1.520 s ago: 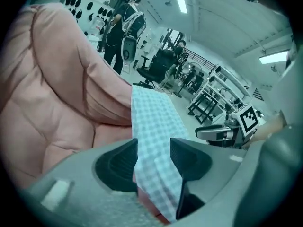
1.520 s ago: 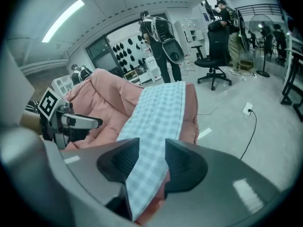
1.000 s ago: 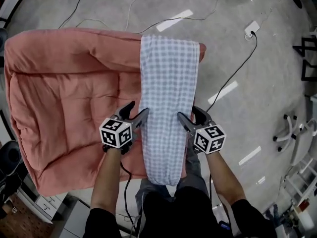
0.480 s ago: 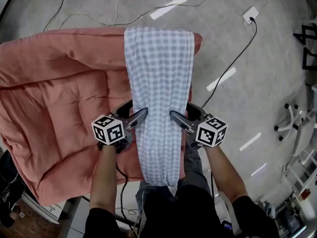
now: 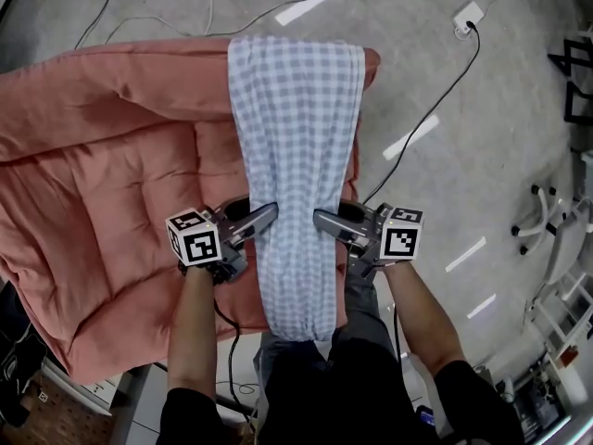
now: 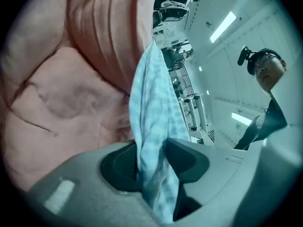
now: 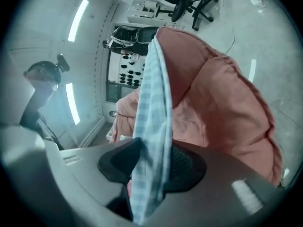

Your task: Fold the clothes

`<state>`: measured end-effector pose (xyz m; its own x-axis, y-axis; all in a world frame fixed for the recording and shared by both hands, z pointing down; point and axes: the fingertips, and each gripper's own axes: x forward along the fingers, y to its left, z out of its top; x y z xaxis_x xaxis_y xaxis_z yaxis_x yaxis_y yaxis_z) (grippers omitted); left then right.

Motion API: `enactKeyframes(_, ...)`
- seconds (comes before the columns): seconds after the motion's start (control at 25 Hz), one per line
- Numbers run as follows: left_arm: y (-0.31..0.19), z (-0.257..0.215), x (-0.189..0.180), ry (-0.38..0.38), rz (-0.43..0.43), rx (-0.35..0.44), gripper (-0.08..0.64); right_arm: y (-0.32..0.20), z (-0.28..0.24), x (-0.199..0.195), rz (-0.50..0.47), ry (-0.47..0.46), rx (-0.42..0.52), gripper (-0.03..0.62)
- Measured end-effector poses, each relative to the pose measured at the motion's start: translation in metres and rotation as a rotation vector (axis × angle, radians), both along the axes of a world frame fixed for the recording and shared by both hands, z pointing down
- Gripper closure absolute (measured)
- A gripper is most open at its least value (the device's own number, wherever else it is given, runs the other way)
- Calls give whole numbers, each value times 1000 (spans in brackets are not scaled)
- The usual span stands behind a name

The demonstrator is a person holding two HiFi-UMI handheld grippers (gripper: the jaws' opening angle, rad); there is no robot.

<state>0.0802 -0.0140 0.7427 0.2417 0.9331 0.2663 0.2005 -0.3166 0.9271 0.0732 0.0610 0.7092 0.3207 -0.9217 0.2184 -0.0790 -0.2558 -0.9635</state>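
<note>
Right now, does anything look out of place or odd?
Nothing is torn or spilled. The cloth lies long across the quilt, its near end reaching past the quilt's edge. The left gripper and right gripper have just closed on its side edges.

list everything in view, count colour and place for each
checked cloth: one, blue and white, long folded strip on the quilt's right side
quilt: one, pink, left half of the head view
cables: several, black or pale, on the floor
socket block: one, white, floor at upper right
chair base: at least one, white, right edge
floor: grey
left gripper: one, grey, jaws just closed onto the cloth's left edge
right gripper: one, grey, jaws just closed onto the cloth's right edge
forearms: two, bare, bottom
</note>
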Motion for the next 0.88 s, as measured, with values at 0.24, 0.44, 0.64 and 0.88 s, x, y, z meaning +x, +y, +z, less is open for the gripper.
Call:
enactKeyframes(0.24,-11,-40,-7,82,31,-9,510,-5,-34,-11,-59,82,27,533)
enactKeyframes(0.44,-15,-83,-6,172,20,-14,520,15,-63,-15,-32,140,13,577)
enactKeyframes(0.64,-27,-126,-1,259,-25,-11,523,28,-103,-13,12,229,-12,580)
enactKeyframes(0.88,-39,-179,-8,359,-32,30,528,31,-151,-19,15,309,-17,580)
